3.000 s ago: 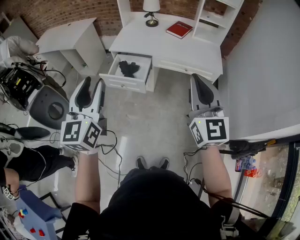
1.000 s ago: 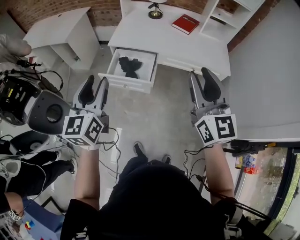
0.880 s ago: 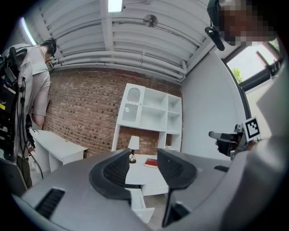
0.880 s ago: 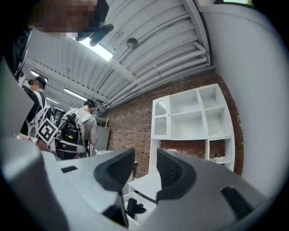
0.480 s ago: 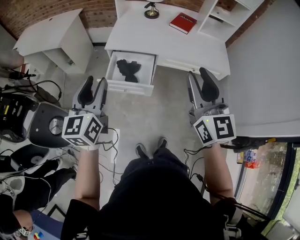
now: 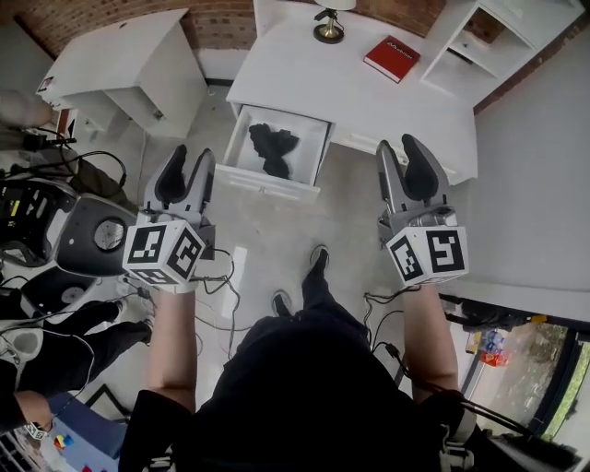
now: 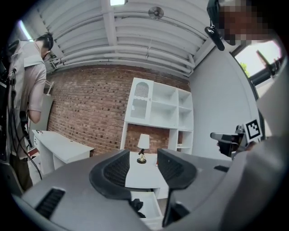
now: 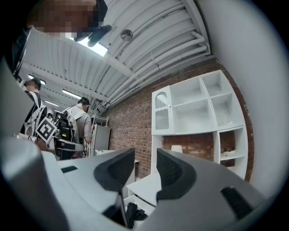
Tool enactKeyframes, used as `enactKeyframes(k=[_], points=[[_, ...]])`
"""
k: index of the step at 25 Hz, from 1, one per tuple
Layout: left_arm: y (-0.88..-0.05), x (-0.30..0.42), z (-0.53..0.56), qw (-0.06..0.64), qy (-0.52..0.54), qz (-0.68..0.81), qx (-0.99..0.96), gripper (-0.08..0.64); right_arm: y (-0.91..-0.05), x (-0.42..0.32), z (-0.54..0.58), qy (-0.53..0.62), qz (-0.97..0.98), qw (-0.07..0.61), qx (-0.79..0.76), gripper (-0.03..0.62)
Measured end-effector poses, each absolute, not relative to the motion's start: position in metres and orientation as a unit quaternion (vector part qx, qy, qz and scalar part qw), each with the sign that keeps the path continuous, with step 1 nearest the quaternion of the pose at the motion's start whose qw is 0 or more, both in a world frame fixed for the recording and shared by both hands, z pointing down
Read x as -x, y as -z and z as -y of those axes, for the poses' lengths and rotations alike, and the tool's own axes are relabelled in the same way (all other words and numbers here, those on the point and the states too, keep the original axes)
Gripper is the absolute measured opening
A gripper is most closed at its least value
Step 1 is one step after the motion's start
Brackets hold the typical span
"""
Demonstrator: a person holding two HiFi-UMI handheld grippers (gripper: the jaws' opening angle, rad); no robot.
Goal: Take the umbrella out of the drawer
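While both tools are hanging level over the grey floor in the head view, a small white side table is standing at the upper left. Below it, a round grey machine and loose cables are sitting along the left edge. Just right of these, the left tool is pointing up the frame, released, with nothing between its jaws. A strip of floor is separating it from the drawer, which is hanging open from the white desk at top centre. The black umbrella is lying uncovered inside the drawer. Farther back on the desk, a lamp and a red book are sitting. The right tool is hovering right of the drawer, likewise released and empty, its tips overlapping the desk's front edge in the picture. A white shelf unit is filling the upper right corner.
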State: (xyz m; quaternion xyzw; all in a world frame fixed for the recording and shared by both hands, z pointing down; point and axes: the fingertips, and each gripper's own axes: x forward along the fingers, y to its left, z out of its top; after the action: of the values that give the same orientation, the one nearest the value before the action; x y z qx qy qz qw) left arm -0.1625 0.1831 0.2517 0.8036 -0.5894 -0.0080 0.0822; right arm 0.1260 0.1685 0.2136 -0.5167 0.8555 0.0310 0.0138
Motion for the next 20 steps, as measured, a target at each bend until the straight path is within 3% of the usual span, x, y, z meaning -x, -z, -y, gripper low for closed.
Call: enactKeyframes(k=[10, 20], points=[[-0.264, 0.173, -0.074, 0.083, 0.000, 0.661, -0.745, 0.178, -0.243, -0.143, -0.018, -0.017, -0.878, 0.007, 0.479, 0.147], [-0.266, 0.179, -0.031, 0.097, -0.013, 0.701, -0.707, 0.178, -0.255, -0.149, 0.061, 0.017, -0.887, 0.012, 0.460, 0.141]])
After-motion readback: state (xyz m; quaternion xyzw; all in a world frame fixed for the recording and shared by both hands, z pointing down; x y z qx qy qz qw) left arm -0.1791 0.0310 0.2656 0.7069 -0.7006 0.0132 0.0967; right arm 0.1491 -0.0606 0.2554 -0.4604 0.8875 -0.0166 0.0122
